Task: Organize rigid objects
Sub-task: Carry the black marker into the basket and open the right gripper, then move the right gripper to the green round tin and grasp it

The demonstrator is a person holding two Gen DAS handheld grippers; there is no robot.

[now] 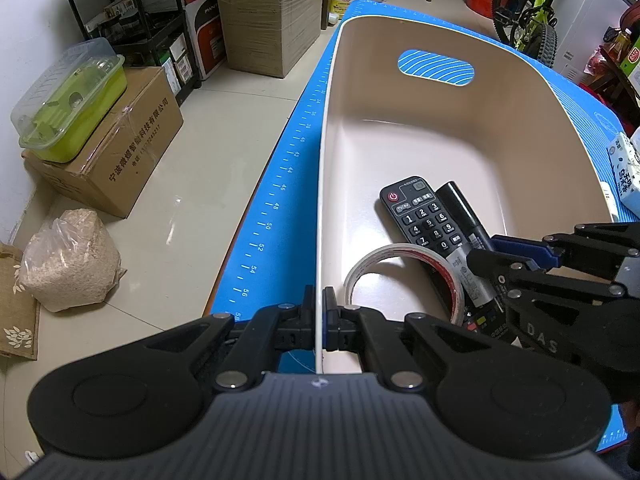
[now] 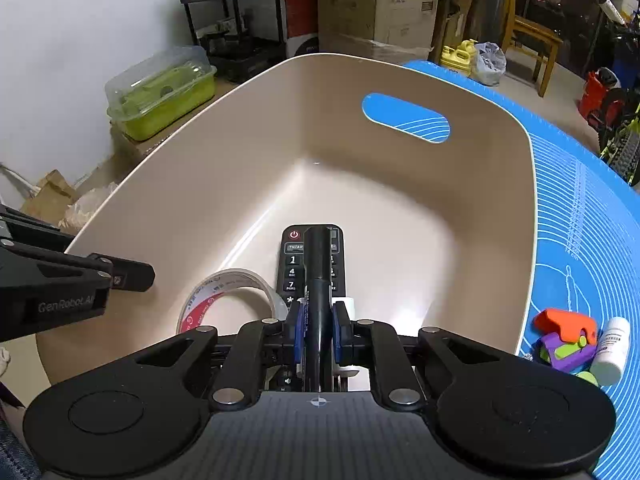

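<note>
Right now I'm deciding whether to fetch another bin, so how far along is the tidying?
Done: the remote and tape roll lie in the beige bin. In hand: the right gripper holds a black marker over the remote, while the left gripper clamps the bin's rim. Left: the white bottle and colourful toy on the blue mat.

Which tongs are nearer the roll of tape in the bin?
Left, narrowly. The left tongs clamp the bin's near wall right beside the tape roll. The right tongs grip a black marker over the remote, beside the roll's other side.
</note>
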